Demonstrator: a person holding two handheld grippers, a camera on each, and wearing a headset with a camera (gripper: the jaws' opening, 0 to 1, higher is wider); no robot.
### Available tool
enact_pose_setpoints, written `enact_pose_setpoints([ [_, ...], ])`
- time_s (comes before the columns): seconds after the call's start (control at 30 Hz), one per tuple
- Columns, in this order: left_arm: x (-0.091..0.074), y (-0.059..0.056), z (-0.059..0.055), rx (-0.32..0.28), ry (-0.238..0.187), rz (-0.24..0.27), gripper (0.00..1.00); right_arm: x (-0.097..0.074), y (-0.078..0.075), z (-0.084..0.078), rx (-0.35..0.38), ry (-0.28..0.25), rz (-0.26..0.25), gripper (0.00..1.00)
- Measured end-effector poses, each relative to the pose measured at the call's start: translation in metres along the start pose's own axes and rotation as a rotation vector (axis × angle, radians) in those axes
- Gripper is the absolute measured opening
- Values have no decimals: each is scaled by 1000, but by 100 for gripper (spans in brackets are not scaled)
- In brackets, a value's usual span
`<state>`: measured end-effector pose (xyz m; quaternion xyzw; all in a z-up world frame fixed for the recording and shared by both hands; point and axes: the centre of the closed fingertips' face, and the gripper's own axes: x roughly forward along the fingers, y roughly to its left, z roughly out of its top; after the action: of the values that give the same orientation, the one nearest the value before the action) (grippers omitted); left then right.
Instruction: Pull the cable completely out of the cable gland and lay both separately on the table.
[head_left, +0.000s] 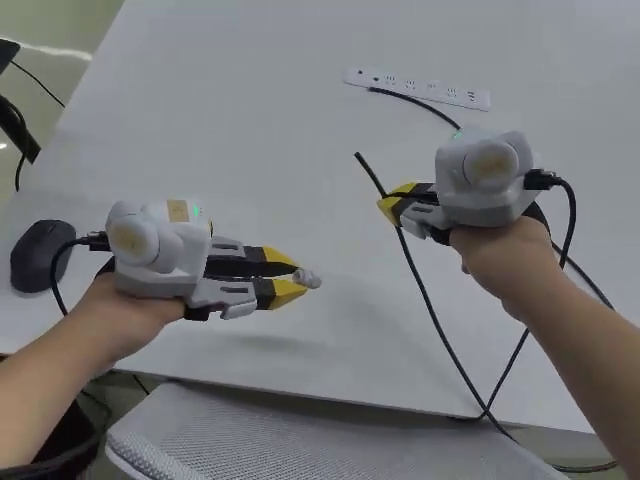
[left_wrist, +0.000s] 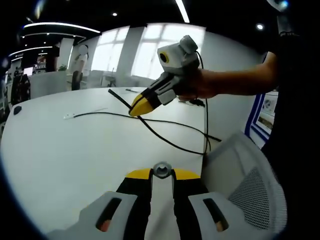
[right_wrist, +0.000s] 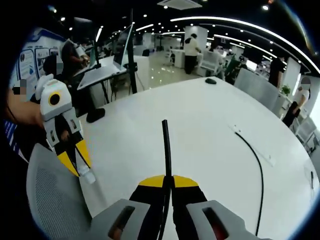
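My left gripper (head_left: 296, 281) is held above the table's near edge, shut on the small grey cable gland (head_left: 308, 279), which pokes out past the yellow tips. In the left gripper view the cable gland (left_wrist: 161, 169) sits pinched between the jaws of the left gripper (left_wrist: 161, 174). My right gripper (head_left: 388, 203) is shut on the black cable (head_left: 425, 290), whose free end (head_left: 360, 161) sticks out beyond the tips. The cable (right_wrist: 165, 145) rises straight from the right gripper (right_wrist: 167, 180). Gland and cable are apart.
A white power strip (head_left: 418, 87) lies at the far side of the white table (head_left: 230, 120). A dark mouse (head_left: 38, 254) rests at the left edge. A grey mesh chair (head_left: 300, 440) stands below the near edge. The cable's tail hangs over the front edge.
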<state>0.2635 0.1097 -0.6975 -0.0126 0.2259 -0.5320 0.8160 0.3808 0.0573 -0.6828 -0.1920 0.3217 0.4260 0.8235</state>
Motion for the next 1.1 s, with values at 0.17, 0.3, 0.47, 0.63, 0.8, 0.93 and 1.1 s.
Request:
enact_pose_setpoints([
  [0.17, -6, 5, -5, 1, -3, 3, 15, 17, 4, 9, -18, 10, 7, 0],
  [0.3, -11, 10, -17, -6, 3, 4, 15, 29, 10, 20, -38, 10, 19, 0],
  [0.47, -17, 11, -29, -19, 10, 10, 15, 51, 22, 36, -85, 11, 45, 0],
  [0.63, -24, 15, -38, -33, 13, 15, 15, 75, 41, 44, -147, 18, 91, 0],
  [0.8, -29, 21, -44, -38, 17, 22, 15, 94, 58, 50, -191, 29, 122, 0],
  [0.93, -32, 26, -49, -44, 19, 29, 15, 107, 69, 50, -222, 45, 150, 0],
  [1.1, -35, 31, -59, -55, 24, 42, 15, 124, 82, 48, -277, 67, 190, 0],
])
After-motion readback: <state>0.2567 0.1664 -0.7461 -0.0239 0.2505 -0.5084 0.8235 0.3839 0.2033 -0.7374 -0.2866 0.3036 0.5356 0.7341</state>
